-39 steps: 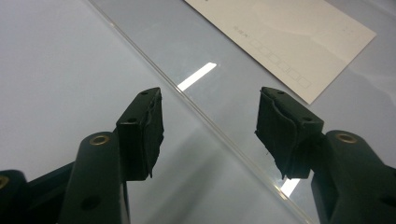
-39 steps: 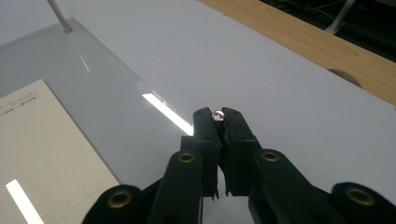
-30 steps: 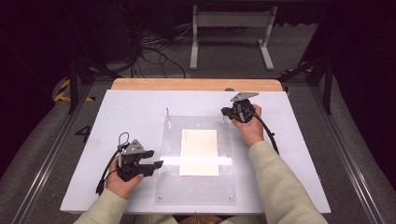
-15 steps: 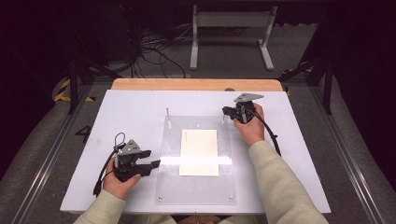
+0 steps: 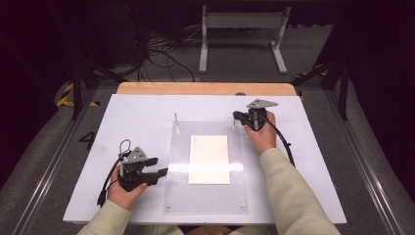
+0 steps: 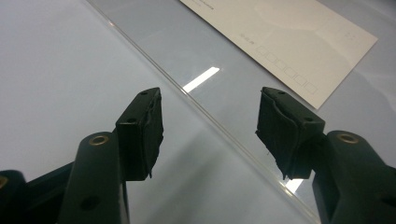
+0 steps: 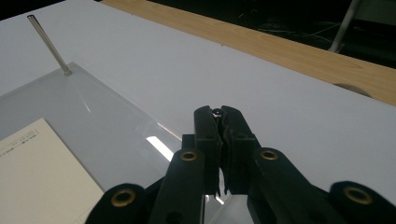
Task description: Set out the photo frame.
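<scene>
white bench (image 5: 122,122), wooden strip along its far edge. a clear plate (image 5: 208,196) lies flat at the middle of the bench, with a cream card (image 5: 209,159) lying on it, printed small boxes along one short edge, seen in the left gripper view (image 6: 280,32).

a thin clear rod (image 5: 176,122) stands upright at the plate's far left corner; the right gripper view shows it leaning a little (image 7: 49,44), foot on the plate corner.

left tongs (image 5: 159,172): held low at the plate's left edge, near the card's near left corner, tips pointing toward the plate. jaws stand apart, nothing between them; in the left gripper view (image 6: 209,126) the plate's edge runs across the gap below the pads (image 6: 149,126). not touching the card.

right tongs (image 5: 236,116): at the plate's far right corner, tips pointing left. jaws brought together; in the right gripper view (image 7: 219,116) the two pads meet, with a small glinting tip showing at the very top between them. it looks like the top of a second thin rod standing at that corner, but too small to be sure.

the two tongs sit well apart, at opposite corners of the plate. sleeves pale, cables trailing from each tool.
</scene>
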A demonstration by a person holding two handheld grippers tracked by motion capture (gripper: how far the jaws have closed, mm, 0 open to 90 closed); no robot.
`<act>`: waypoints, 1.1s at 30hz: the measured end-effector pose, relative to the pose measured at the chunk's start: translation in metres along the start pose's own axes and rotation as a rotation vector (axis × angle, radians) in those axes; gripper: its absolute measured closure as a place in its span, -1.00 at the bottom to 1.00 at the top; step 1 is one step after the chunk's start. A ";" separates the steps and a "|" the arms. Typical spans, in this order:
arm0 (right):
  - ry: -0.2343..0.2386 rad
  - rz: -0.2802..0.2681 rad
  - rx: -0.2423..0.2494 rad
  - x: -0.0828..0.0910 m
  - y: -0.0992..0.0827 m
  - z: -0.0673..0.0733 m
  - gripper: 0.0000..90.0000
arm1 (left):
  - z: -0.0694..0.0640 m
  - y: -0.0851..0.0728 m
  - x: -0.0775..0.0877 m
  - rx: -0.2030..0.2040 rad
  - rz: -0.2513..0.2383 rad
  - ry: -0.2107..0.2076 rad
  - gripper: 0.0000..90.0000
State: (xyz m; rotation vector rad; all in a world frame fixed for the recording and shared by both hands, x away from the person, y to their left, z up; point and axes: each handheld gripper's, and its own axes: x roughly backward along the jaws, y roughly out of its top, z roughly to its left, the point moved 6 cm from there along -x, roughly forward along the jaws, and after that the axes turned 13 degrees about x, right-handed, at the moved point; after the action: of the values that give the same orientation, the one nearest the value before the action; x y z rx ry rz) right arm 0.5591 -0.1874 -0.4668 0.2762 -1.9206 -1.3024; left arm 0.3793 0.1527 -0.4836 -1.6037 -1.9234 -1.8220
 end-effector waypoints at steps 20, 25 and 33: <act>0.057 -0.033 -0.111 -0.009 -0.001 -0.013 0.90 | 0.009 -0.003 0.020 -0.014 -0.062 0.047 -0.19; 0.067 -0.048 -0.136 -0.011 -0.002 -0.016 0.90 | 0.011 -0.004 0.024 -0.028 -0.080 0.057 -0.23; 0.079 -0.057 -0.162 -0.014 -0.002 -0.019 0.90 | 0.015 -0.009 0.029 -0.059 -0.080 0.070 -0.27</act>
State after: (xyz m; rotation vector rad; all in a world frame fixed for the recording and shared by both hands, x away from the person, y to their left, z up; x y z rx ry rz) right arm 0.5811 -0.1932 -0.4722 0.2973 -1.7414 -1.4540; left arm 0.3687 0.1835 -0.4763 -1.4774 -1.9485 -1.9548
